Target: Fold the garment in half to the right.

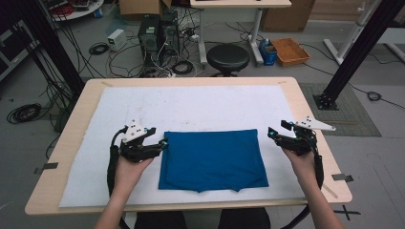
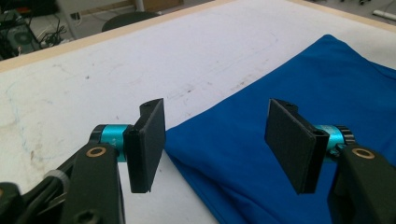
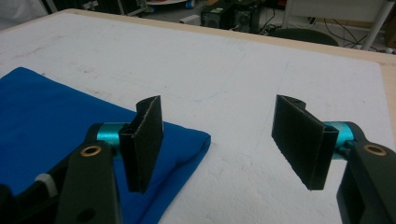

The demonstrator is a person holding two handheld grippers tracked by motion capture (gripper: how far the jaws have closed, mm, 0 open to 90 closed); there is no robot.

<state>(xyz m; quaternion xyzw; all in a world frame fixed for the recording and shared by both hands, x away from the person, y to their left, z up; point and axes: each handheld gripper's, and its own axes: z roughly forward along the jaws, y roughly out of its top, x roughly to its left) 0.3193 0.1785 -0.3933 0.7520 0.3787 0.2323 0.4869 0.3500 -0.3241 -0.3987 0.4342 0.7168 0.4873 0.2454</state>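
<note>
1. Carrying everything was the table (image 1: pixel 76 119), its pale wood rim showing around a white mat (image 1: pixel 200 107) that covered nearly all of the top.
2. The blue cloth (image 1: pixel 212 160) lay folded flat on the mat, close to the near edge and about midway between the left and right edges; its fold line ran along the far side and a small notch showed on its near hem.
3. The left gripper (image 1: pixel 164 143) sat at the cloth's far-left corner, held in the person's left hand (image 1: pixel 129 169). In the left gripper view (image 2: pixel 215 140) its jaws stood wide apart, straddling the cloth's edge with nothing pinched between the pads.
4. The right gripper (image 1: pixel 271 133) hung just beside the cloth's far-right corner, held in the right hand (image 1: pixel 300 162). In the right gripper view (image 3: pixel 219 140) its jaws gaped wide, the left jaw over the cloth corner and the right over bare mat, gripping nothing.
</note>
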